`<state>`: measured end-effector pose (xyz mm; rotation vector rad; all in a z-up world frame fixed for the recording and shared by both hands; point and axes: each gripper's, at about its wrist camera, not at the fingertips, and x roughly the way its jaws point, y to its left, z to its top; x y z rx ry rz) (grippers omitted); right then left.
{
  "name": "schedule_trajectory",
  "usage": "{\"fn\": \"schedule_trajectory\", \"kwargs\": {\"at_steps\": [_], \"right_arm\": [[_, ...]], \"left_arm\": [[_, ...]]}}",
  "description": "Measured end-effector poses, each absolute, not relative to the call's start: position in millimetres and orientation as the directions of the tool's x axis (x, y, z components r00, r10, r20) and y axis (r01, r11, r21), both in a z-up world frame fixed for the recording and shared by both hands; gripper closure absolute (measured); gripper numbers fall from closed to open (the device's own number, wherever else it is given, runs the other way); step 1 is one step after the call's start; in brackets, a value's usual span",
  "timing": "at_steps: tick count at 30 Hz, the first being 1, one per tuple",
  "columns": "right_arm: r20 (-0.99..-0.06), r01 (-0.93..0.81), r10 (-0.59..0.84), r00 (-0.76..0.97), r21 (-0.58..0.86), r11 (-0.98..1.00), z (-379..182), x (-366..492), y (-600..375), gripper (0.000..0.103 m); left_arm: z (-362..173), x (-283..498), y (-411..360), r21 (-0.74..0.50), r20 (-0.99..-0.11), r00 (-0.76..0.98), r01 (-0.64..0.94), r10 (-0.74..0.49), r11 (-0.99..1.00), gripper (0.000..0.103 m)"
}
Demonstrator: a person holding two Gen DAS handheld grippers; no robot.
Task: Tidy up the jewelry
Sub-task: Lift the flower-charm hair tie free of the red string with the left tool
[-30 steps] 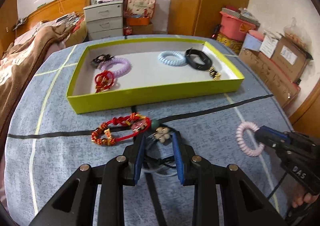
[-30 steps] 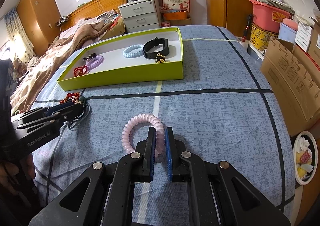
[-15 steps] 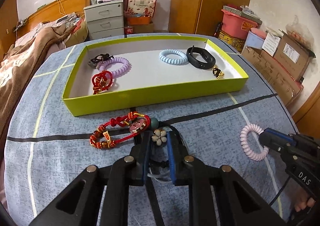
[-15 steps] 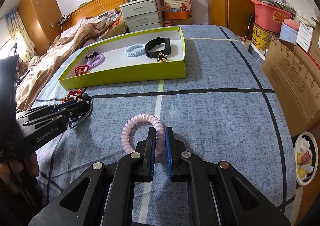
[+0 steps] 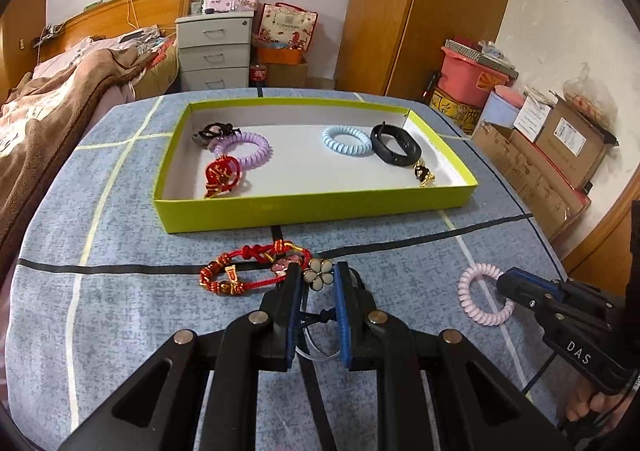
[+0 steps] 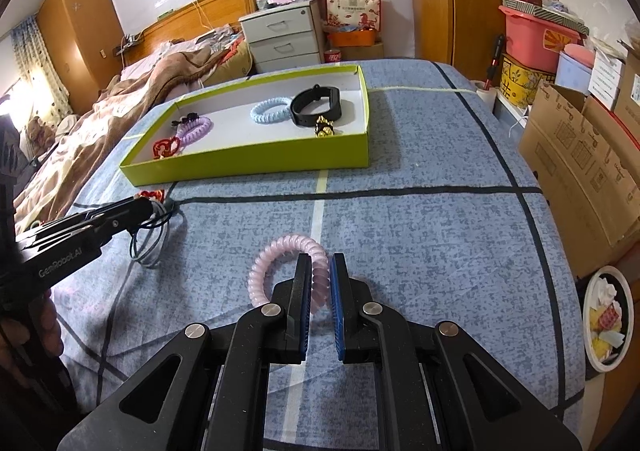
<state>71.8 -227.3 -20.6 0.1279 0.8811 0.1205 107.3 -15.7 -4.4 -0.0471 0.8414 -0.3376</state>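
Note:
A green tray (image 5: 320, 207) (image 6: 248, 167) on the blue cloth holds a purple coil band (image 5: 242, 145), a red knot charm (image 5: 222, 175), a blue coil band (image 5: 347, 140), a black wristband (image 5: 396, 149) and a gold charm (image 5: 424, 174). My left gripper (image 5: 316, 279) is shut on a flower-charm cord necklace (image 5: 318, 277), next to a red beaded bracelet (image 5: 248, 271). My right gripper (image 6: 320, 271) (image 5: 508, 283) is shut on a pink coil band (image 6: 288, 263) (image 5: 480, 299) lying on the cloth.
Cardboard boxes (image 6: 580, 163) stand along the right edge. A bed with a brown blanket (image 6: 120, 103) lies at the left. A white drawer unit (image 5: 214, 49) stands behind. A plate of scraps (image 6: 608, 315) sits low at the right.
My left gripper closed on the flower-charm necklace and lifted slightly. The right gripper stayed clamped on the pink coil band.

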Motion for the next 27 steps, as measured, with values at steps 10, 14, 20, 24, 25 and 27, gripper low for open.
{"fn": "schedule_trajectory", "kwargs": {"at_steps": [10,14,20,24,25,27], "right_arm": [[-0.731,-0.072,0.168,0.661,0.161,0.984,-5,70,-219,0.093],[-0.727,-0.083,0.177,0.663,0.164,0.983,-5,69,-216,0.093],[-0.715,-0.086,0.189,0.673,0.178,0.980,-6,68,-216,0.093],[-0.694,-0.089,0.200,0.692,0.193,0.977,-2,66,-216,0.093],[-0.694,-0.093,0.201,0.692,0.190,0.977,-2,66,-214,0.093],[-0.689,-0.099,0.204,0.696,0.190,0.977,-1,66,-213,0.093]], "left_arm": [[15,103,-4,-0.217,-0.688,0.635,0.282,-0.352,0.934,0.086],[10,102,0,-0.219,-0.693,0.636,0.263,-0.340,0.940,0.086],[16,104,7,-0.239,-0.664,0.670,0.228,-0.330,0.944,0.086],[27,102,6,-0.257,-0.616,0.702,0.252,-0.359,0.933,0.086],[28,101,5,-0.255,-0.608,0.706,0.258,-0.362,0.932,0.086],[27,104,2,-0.250,-0.618,0.696,0.266,-0.365,0.931,0.086]]}}
